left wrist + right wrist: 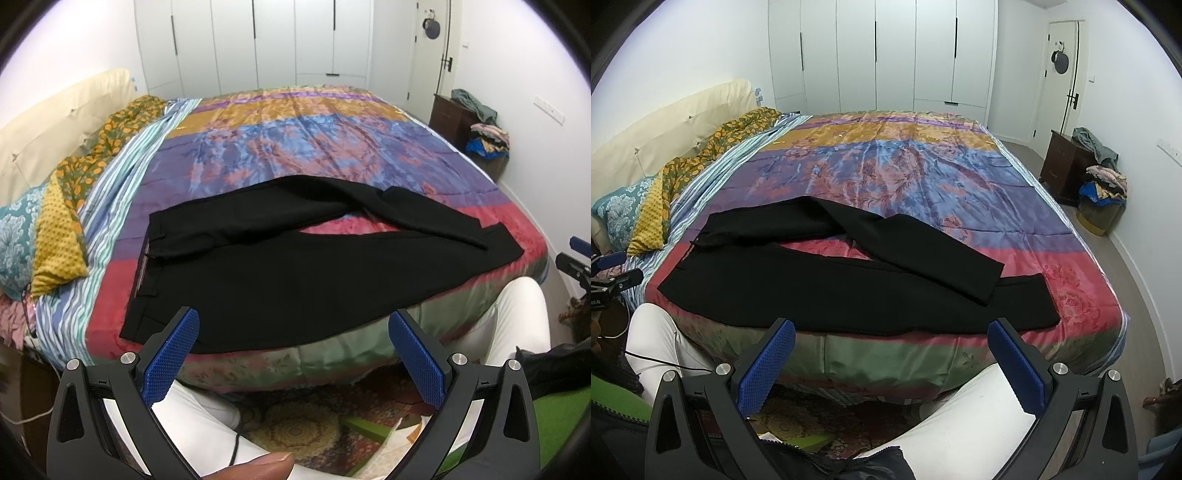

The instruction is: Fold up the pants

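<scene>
Black pants (280, 273) lie spread on the near part of a colourful bed cover (295, 147), waistband at the left and legs running right. The far leg crosses over the near one toward the hems. In the right wrist view the pants (849, 291) reach the bed's front edge, hems at the right. My left gripper (295, 325) is open, held off the bed's front edge just short of the pants, with nothing between its blue pads. My right gripper (892, 334) is also open, hovering before the bed's edge below the leg part, empty.
Pillows (55, 243) and patterned cloth lie along the bed's left side by a cream headboard (55, 122). A dark nightstand (1067, 166) and a clothes pile (1104, 184) stand at the right wall. A person's white-trousered legs (960, 417) are below the grippers. White wardrobes (886, 55) stand behind the bed.
</scene>
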A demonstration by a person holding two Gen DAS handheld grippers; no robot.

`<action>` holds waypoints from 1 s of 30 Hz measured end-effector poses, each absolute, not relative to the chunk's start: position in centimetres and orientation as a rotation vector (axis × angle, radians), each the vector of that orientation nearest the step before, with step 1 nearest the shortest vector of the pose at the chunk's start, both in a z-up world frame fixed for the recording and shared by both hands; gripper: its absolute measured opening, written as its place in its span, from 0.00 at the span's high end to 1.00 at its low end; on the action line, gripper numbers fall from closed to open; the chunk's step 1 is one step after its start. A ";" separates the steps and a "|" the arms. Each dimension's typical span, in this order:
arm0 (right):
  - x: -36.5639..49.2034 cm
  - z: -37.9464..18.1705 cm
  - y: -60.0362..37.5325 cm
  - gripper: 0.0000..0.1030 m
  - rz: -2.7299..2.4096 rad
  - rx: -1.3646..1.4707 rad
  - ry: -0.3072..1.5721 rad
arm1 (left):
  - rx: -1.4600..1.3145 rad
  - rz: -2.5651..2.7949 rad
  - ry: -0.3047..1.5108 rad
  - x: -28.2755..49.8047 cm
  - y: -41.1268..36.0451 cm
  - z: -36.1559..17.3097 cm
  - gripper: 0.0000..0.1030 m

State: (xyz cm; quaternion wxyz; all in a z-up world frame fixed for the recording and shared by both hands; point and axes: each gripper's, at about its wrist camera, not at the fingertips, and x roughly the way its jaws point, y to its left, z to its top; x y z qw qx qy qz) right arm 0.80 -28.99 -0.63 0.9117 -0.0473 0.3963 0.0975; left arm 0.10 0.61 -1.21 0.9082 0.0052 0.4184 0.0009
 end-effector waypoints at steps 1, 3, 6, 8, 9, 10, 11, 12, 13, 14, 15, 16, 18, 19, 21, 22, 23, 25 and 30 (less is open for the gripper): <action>0.9 -0.6 -29.2 0.00 0.201 -0.096 0.817 | 0.011 0.001 0.862 0.1 0.7 -1.2 0.01; 0.9 -0.6 -29.1 0.00 0.205 -0.095 0.820 | 0.013 0.001 0.862 0.1 0.7 -1.2 0.01; 1.0 -0.6 -29.2 0.00 0.208 -0.096 0.823 | 0.013 0.000 0.862 0.1 0.6 -1.2 0.01; 1.0 -0.5 -29.2 0.00 0.209 -0.098 0.823 | 0.014 0.001 0.862 0.1 0.6 -1.2 0.01; 1.0 -0.5 -29.2 0.00 0.209 -0.097 0.823 | 0.014 0.002 0.862 0.1 0.6 -1.2 0.01; 1.0 -0.5 -29.2 0.00 0.208 -0.096 0.824 | 0.013 0.001 0.862 0.2 0.6 -1.2 0.01; 1.0 -0.5 -29.2 0.00 0.208 -0.095 0.824 | 0.012 0.002 0.861 0.2 0.6 -1.2 0.01; 1.0 -0.5 -29.1 0.00 0.209 -0.094 0.825 | 0.012 0.001 0.862 0.2 0.6 -1.2 0.01; 1.0 -0.5 -29.2 0.00 0.209 -0.096 0.826 | 0.010 0.000 0.863 0.2 0.6 -1.2 0.01; 1.0 -0.5 -29.2 0.00 0.208 -0.097 0.825 | 0.012 0.000 0.864 0.2 0.6 -1.2 0.01; 1.0 -0.5 -29.2 0.00 0.207 -0.098 0.823 | 0.010 -0.001 0.865 0.2 0.6 -1.2 0.01; 1.0 -0.5 -29.2 0.00 0.206 -0.101 0.822 | 0.009 -0.003 0.867 0.3 0.5 -1.2 0.01; 0.9 -0.5 -29.1 0.00 0.205 -0.103 0.819 | 0.012 -0.004 0.867 0.4 0.5 -1.3 0.01; 0.9 -0.5 -29.1 0.00 0.205 -0.103 0.818 | 0.014 -0.005 0.867 0.4 0.5 -1.2 0.01; 0.9 -0.5 -29.1 0.00 0.206 -0.100 0.821 | 0.013 -0.006 0.867 0.5 0.5 -1.2 0.01; 0.8 -0.5 -29.1 0.00 0.206 -0.097 0.823 | 0.012 -0.007 0.868 0.5 0.5 -1.2 0.01; 0.8 -0.5 -29.1 0.00 0.207 -0.094 0.824 | 0.010 -0.008 0.869 0.5 0.5 -1.3 0.01; 0.8 -0.6 -29.2 0.00 0.207 -0.092 0.827 | 0.010 -0.009 0.869 0.6 0.5 -1.3 0.01; 0.8 -0.6 -29.0 0.00 0.209 -0.098 0.821 | 0.015 -0.017 0.857 0.7 0.2 -1.4 0.01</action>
